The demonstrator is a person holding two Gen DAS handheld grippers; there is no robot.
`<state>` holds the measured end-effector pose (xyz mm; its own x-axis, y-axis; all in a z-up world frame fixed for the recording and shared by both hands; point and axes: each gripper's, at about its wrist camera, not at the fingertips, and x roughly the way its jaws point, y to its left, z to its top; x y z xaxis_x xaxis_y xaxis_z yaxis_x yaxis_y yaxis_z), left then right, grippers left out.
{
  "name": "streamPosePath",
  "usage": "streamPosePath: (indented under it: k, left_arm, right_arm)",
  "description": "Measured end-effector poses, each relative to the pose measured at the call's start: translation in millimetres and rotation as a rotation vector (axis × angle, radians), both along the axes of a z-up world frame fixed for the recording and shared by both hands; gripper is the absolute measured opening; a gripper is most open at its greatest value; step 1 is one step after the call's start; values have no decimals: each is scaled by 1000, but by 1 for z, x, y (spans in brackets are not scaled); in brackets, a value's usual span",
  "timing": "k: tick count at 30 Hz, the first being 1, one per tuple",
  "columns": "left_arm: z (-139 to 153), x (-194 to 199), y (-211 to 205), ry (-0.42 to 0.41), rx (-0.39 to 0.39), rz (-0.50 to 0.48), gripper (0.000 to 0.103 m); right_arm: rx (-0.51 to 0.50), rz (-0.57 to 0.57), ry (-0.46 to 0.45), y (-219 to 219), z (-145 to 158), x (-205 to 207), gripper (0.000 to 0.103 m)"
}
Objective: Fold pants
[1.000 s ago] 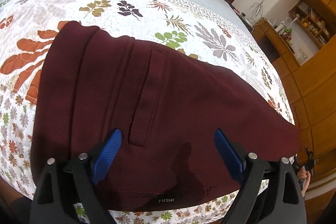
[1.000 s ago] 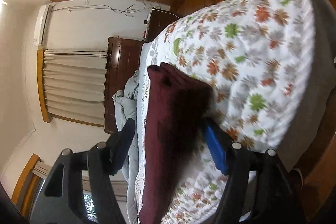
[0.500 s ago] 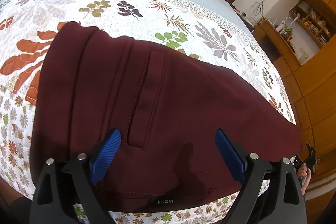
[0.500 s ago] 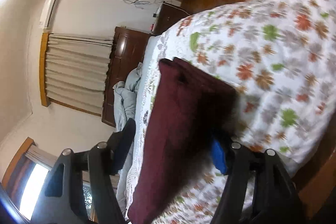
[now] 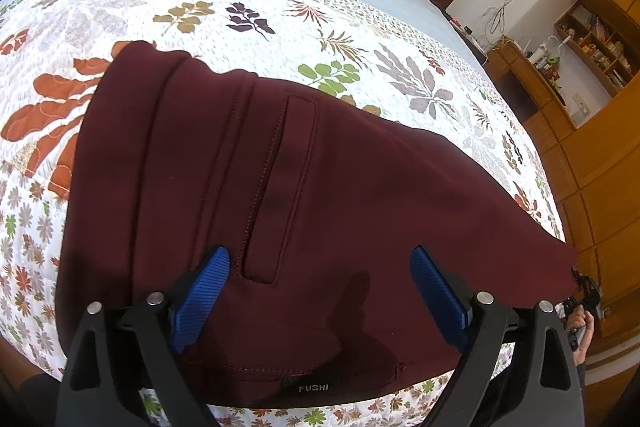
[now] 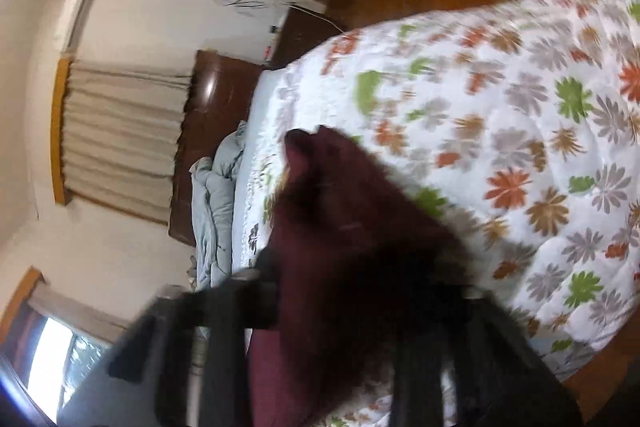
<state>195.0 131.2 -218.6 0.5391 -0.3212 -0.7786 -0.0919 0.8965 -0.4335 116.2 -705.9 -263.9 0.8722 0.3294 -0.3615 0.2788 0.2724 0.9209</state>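
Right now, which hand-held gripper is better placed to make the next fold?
Right hand-held gripper, probably: the pants leg end sits between its fingers. The left hand-held gripper hovers open over the waistband.

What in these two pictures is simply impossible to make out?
- Right wrist view: the right tongs are smeared by motion blur and the maroon pants cover their tips, so open or shut cannot be told.
- Left wrist view: the far leg end of the pants runs off the quilt edge; what holds it is hidden.
- Left wrist view: shelf items are too small to identify.
- Left tongs: open; contact with the cloth is unclear.
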Motion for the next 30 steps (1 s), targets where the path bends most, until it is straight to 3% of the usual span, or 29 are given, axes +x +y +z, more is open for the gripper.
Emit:
streamPosePath:
  k: [6,10,20,30]
  left_arm:
    - [0,-1,2,-10,-16,-2,93]
    - [0,-3,6,-19,-43,2,93]
    - [-1,-5,15,-54,-108,11,93]
    - [-1,-8,19,-78,-137,0,93]
  right_arm:
    - [-14,6,19,-1,6,0,15]
    - [-51,1,22,2,27,5,15]
    - [-361,73,47,34,113,19,15]
    - [-536,109,45,67,156,21,15]
